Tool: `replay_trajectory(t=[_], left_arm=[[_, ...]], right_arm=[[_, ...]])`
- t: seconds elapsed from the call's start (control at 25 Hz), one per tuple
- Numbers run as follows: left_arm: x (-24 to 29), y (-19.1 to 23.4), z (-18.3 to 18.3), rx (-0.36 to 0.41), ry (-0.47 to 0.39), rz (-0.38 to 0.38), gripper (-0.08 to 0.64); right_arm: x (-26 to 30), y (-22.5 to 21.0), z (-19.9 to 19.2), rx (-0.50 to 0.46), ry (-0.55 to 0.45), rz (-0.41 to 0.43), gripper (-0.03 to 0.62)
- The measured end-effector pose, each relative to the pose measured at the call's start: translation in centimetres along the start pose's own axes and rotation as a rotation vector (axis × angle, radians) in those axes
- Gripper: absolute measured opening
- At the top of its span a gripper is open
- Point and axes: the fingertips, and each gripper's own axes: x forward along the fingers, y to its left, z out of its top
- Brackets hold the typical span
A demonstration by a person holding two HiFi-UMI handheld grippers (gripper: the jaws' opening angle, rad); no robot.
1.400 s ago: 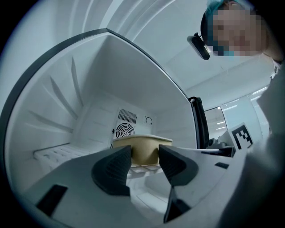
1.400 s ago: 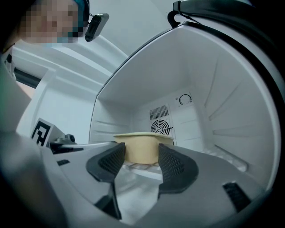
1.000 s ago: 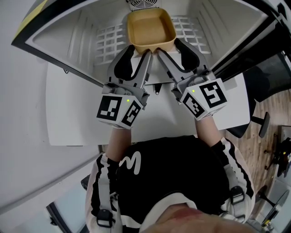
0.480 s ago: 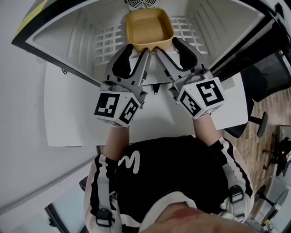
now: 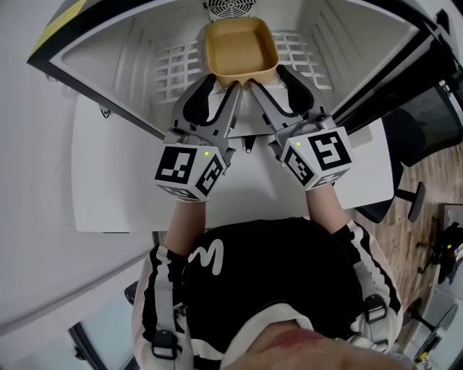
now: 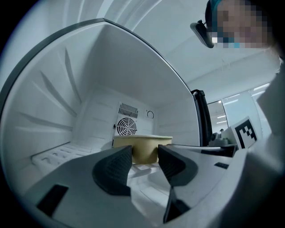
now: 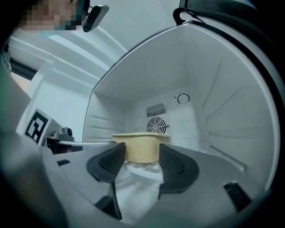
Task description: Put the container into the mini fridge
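A tan square container (image 5: 240,43) stands on the white wire shelf (image 5: 173,65) inside the open mini fridge (image 5: 130,58), just in front of the rear fan (image 5: 228,7). My left gripper (image 5: 221,83) reaches into the fridge with its tips at the container's near edge. Its jaws are closing slightly, and nothing is between them. My right gripper (image 5: 269,79) stands beside it, open. In the left gripper view the container (image 6: 142,149) sits beyond the left gripper (image 6: 144,162). The right gripper view likewise shows the container (image 7: 141,147) past the right gripper (image 7: 141,160).
The fridge lies open on a white table (image 5: 108,188), its dark door edge (image 5: 391,79) running along the right. A black office chair (image 5: 419,130) stands on the wood floor at the right. Ribbed white walls (image 7: 222,129) close in both sides of the fridge cavity.
The container stays on the shelf at the back. Both grippers hold about the same place at its near edge; only the head view has shifted a little.
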Motion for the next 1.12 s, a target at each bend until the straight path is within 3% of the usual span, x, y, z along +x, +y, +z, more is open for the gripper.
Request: replay_trajectory(t=[0.68,1.12], left_arm=[[-0.3,-0.1,-1.2,0.056,0.045,0.014,0.179],[-0.9,0.0,-0.9,0.079,0.023,0.032,0.179]], right_arm=[[-0.2,0.2,-1.1,-0.014,0.034,-0.014,0.239],[-1.0,0.1,-0.7,0.007,-0.012,-0.02,0.239]])
